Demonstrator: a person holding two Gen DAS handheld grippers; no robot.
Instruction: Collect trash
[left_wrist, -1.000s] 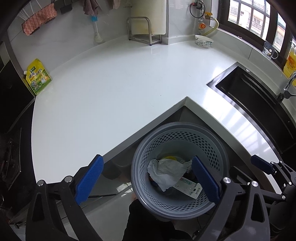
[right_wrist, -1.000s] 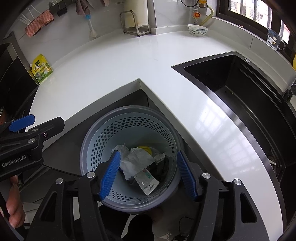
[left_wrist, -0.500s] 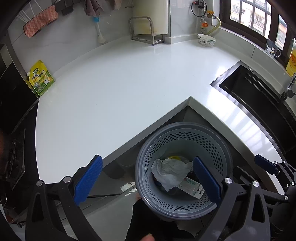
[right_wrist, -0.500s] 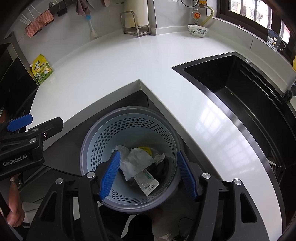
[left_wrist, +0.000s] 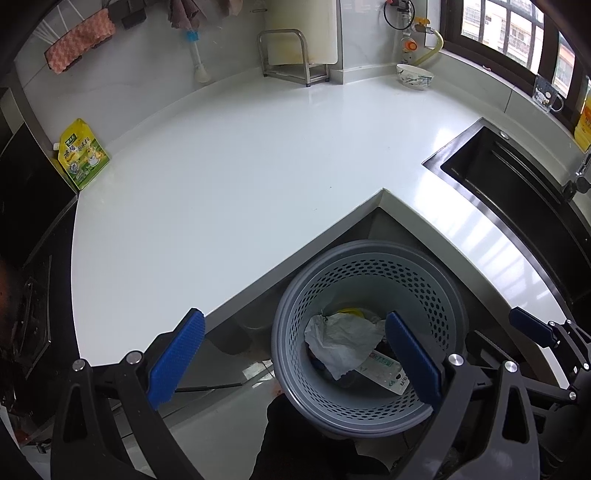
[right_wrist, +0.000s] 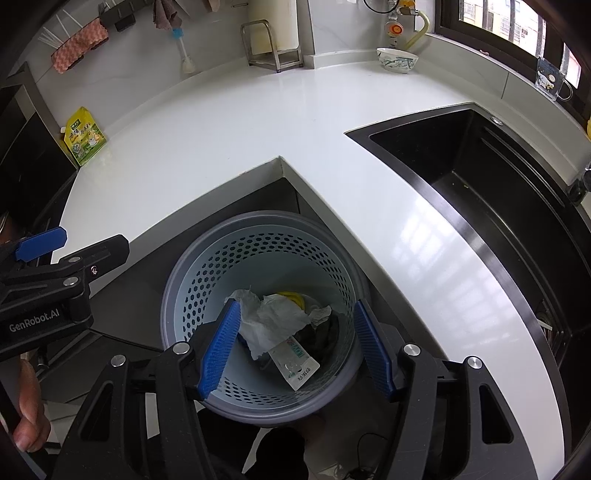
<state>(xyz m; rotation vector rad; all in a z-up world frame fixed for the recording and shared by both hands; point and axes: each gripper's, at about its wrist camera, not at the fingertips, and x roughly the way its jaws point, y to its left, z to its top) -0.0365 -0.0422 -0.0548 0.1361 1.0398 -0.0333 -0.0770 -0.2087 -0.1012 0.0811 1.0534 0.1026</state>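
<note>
I'm looking down on a round, perforated grey plastic bin tucked into the inner corner of a glossy white countertop. Inside lie crumpled white paper, a flat printed packet and something yellow (mostly buried). My left gripper hangs above with its ribbed blue pads wide apart, holding nothing; my right gripper is likewise spread and empty over the bin. A matte black sink sits to the right.
</note>
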